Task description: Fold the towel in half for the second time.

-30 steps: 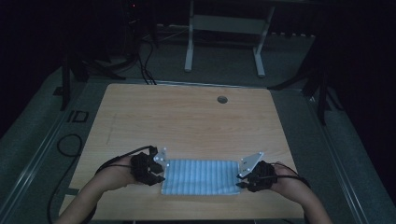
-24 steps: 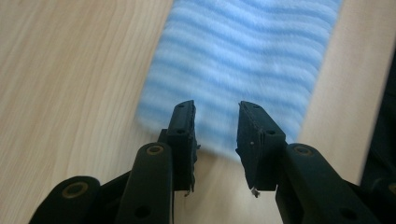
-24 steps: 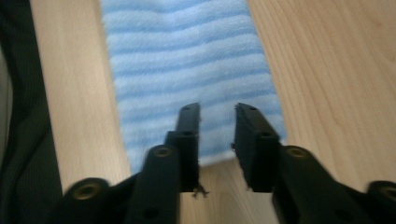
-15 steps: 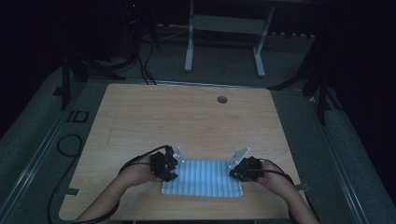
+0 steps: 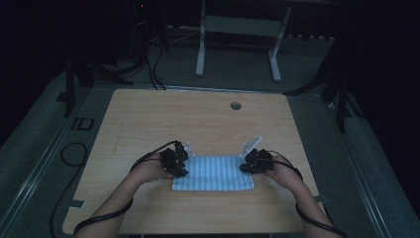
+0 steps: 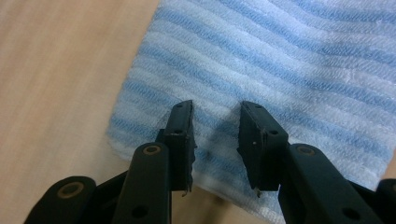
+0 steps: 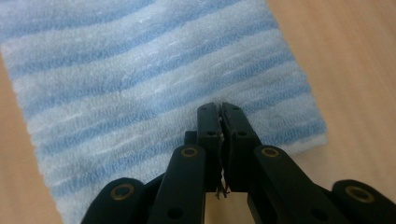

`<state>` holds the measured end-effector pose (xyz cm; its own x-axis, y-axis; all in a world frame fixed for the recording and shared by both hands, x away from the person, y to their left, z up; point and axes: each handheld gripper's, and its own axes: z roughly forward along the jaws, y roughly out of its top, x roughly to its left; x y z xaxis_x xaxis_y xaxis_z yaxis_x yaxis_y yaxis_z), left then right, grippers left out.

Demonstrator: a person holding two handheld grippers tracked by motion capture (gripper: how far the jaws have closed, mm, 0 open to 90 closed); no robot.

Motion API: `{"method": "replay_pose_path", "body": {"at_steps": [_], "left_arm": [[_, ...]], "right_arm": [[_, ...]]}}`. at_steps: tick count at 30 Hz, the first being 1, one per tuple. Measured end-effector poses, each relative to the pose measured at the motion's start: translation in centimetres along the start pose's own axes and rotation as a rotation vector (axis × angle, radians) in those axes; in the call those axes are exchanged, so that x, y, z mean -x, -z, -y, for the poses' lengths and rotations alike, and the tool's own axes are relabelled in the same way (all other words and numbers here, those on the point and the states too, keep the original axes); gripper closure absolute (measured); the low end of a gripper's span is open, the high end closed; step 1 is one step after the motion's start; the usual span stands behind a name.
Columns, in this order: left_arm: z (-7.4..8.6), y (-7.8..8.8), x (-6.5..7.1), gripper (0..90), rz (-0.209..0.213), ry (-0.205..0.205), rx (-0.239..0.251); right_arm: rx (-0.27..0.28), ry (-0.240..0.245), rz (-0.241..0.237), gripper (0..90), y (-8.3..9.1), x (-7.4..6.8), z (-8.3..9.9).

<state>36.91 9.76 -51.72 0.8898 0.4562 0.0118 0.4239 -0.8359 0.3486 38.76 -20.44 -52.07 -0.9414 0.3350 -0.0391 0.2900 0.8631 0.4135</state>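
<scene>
High view: striped towel (image 5: 213, 173) lying lengthwise between both tools, left gripper (image 5: 179, 166) parted over its left end, right gripper (image 5: 249, 166) pressed together at its right end, equally near.

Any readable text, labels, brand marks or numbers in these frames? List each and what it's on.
"ID" – this is how the dark marking on the grey floor left of the table seems to read in the high view; it may be just a shape.
Striped blue towel: no label or print shows in either gripper view.
Table top and both tongs: no writing to be seen.
</scene>
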Motion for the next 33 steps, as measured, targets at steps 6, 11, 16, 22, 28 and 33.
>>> {"method": "replay_pose_path", "body": {"at_steps": [6,11,16,22,28,33], "left_arm": [[-0.7,-0.2,-2.1,65.6,-0.006,0.008,-0.01],[-0.9,-0.4,-3.8,65.0,0.007,0.041,0.011],[-0.5,-0.5,-5.0,64.9,0.015,0.079,0.043],[-1.1,0.7,-4.2,59.6,-0.016,0.073,0.088],[-1.0,1.7,-3.2,39.4,-0.042,0.113,0.221],[-0.2,1.2,-2.5,22.9,-0.043,0.131,0.236]], "right_arm": [[-0.006,-0.034,0.014,86.5,-0.6,2.1,-1.1],[0.007,-0.064,0.013,86.4,-0.8,3.1,-1.5],[0.029,-0.087,0.007,86.4,-1.0,3.7,-1.5],[0.1,-0.084,-0.012,71.1,0.0,3.2,-1.7],[0.244,-0.096,0.005,38.5,1.6,2.4,-2.2],[0.348,-0.151,-0.001,15.3,2.0,2.3,-1.6]]}}
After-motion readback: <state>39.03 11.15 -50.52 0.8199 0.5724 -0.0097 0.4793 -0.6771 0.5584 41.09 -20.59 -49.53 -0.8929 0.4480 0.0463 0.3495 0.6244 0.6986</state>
